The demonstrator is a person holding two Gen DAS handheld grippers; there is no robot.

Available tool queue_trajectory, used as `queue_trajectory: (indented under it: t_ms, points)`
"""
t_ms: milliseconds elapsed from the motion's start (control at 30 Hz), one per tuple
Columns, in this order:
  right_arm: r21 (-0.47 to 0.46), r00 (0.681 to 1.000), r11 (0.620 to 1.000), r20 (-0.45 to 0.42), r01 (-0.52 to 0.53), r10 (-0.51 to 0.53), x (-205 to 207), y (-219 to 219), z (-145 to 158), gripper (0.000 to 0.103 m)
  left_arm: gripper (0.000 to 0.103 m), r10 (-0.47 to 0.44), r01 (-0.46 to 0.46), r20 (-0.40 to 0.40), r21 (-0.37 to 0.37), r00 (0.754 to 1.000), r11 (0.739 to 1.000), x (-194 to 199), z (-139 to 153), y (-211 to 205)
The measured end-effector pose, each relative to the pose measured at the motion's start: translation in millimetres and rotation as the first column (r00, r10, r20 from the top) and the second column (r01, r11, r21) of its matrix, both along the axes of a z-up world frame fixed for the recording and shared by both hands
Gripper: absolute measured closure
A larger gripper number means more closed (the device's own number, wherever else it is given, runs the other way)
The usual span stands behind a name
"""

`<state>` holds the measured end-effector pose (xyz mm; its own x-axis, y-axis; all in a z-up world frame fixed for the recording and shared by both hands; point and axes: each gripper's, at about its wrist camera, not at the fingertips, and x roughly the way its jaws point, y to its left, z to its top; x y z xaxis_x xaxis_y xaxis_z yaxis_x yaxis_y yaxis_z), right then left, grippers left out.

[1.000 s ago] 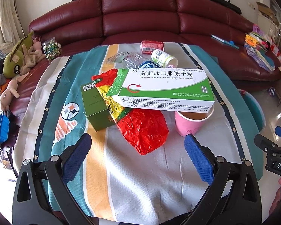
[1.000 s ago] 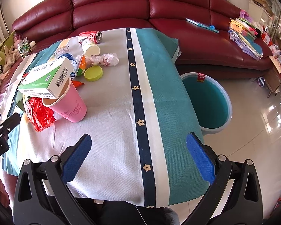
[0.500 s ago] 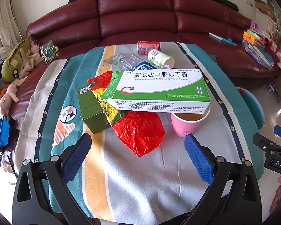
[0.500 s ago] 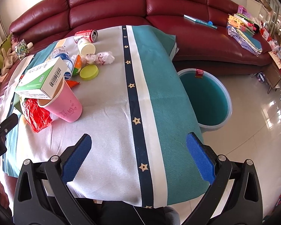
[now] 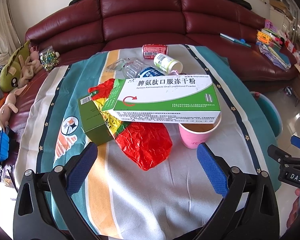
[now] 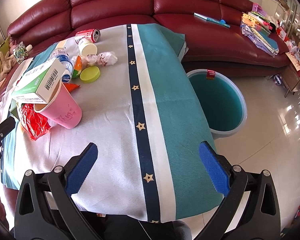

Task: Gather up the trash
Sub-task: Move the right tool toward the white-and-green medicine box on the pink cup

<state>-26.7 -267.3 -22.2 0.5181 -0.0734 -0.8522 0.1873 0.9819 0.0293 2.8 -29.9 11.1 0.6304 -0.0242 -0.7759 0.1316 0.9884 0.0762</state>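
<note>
Left wrist view: one table bearing one white-and-green medicine box resting across one pink cup, one red wrapper, one green carton, one red can, one clear bottle. Left gripper: fingers spread wide, empty. Right gripper: fingers likewise released. One teal bin on the floor beside the table.

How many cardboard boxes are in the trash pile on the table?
2: the white-and-green medicine box rests across the pink cup's rim, and a dark green box sits left of it, partly under the red wrapper. More may be hidden underneath.
</note>
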Motion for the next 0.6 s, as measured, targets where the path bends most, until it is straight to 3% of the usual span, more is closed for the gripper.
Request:
queue_trajectory:
  t_ms: [400,600]
  points:
    - [-0.017,0.999,1.000,-0.035,-0.009,0.008,8,-2,-14,0.006,0.004,-0.050,0.049,-0.024,-0.003,0.998,0.999,13,-6,-8]
    - [-0.049,0.997,0.996,-0.042,-0.072,0.070,19,10,-10,0.006,0.004,-0.061,0.061,-0.043,-0.003,0.997,0.998,30,-7,11]
